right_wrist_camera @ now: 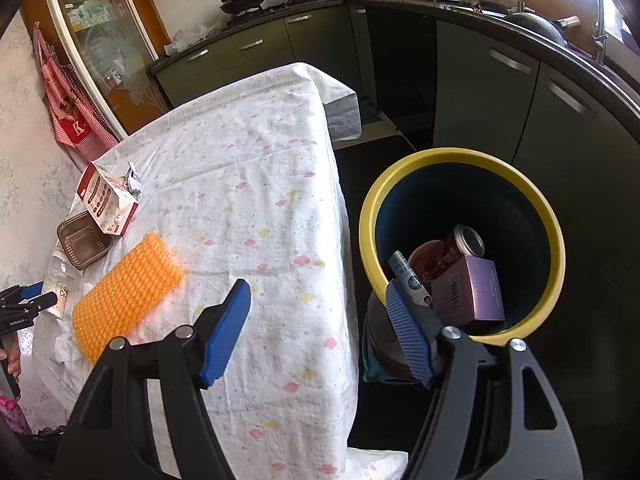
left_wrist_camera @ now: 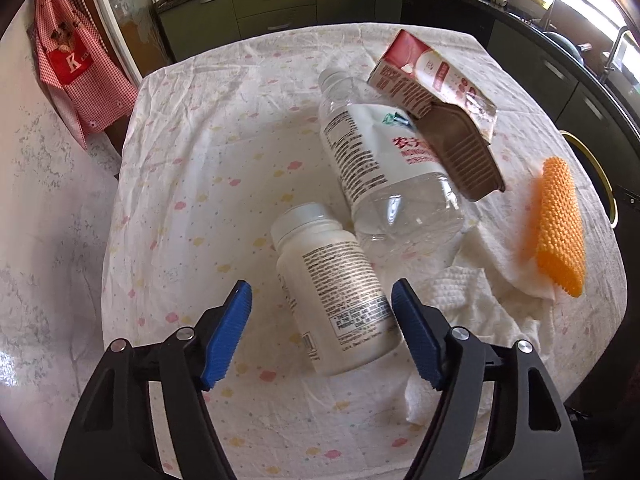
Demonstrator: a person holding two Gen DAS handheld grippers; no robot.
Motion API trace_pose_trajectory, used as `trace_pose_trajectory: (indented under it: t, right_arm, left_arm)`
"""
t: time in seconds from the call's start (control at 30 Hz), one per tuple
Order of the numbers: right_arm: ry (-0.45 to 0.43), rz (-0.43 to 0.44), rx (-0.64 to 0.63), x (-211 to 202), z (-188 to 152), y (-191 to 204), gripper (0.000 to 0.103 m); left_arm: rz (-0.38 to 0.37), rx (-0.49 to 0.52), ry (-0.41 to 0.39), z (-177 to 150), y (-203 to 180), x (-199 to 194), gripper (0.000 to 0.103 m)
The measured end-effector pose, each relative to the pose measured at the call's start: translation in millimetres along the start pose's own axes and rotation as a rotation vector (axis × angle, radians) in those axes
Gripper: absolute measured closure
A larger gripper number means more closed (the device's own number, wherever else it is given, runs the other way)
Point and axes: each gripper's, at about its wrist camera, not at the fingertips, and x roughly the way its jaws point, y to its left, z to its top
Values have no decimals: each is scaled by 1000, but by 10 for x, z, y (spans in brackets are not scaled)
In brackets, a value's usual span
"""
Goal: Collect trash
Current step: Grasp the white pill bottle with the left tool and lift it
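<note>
The desk (left_wrist_camera: 192, 184) lay under both tools, covered by a spotted cloth. Right of the right hand-held gripper (right_wrist_camera: 318, 330), whose jaws stood wide apart holding nothing, the bin (right_wrist_camera: 554, 264) sat below the desk edge with a can (right_wrist_camera: 460, 246) and a box (right_wrist_camera: 472, 292) inside. Ahead of the left hand-held gripper (left_wrist_camera: 322, 330), also open and empty, lay a water bottle (left_wrist_camera: 384, 164); a pill bottle (left_wrist_camera: 336, 292) lay between its fingertips, not gripped. An orange sponge (left_wrist_camera: 558, 228) lay far right.

Orange sponge (left_wrist_camera: 558, 228), brown tray (left_wrist_camera: 460, 152), yellow-rimmed blue bin (right_wrist_camera: 462, 160), pastel-dotted tablecloth (left_wrist_camera: 200, 168)
</note>
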Motion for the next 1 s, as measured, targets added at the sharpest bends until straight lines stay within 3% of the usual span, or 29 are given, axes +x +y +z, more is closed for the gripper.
trace_pose_trajectory:
  t: [0.2,0.5,0.6,1.0]
  right_arm:
    - [8,2,-2,36,4,7,36]
    - [18,10,-16,59,10,66,36]
    - [20,11,-17,61,11,68,36]
    - [22,13,-22,64,10,89,36]
  left_arm:
    - [6,-7,8,36,95,72,45]
    - [20,-6,41,69,188,219,46]
    - [-14,-19,34,56,220,216,56]
    - [7,31,-45,26,134,-167,56]
